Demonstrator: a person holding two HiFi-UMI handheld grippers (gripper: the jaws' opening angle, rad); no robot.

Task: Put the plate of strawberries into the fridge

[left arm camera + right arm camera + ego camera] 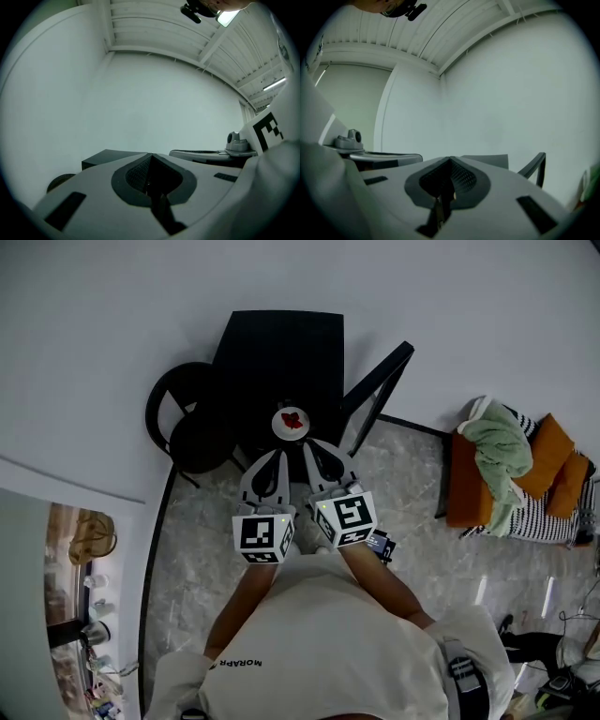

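A white plate of red strawberries (292, 422) sits at the near edge of a small black table (272, 352). Both grippers are held side by side just short of the plate, pointing at it from the near side. My left gripper (277, 456) is shut with nothing between its jaws, and its own view shows the pads pressed together (151, 157). My right gripper (313, 446) is likewise shut and empty, its jaws meeting at the tip (450, 160). Neither gripper view shows the plate, only the white wall and the table's edge (105, 157).
A round black chair (187, 423) stands at the table's left and a second black chair (380, 390) at its right, also showing in the right gripper view (536, 168). An orange bench piled with clothes (511, 474) is far right. A shelf nook (84, 615) lies lower left.
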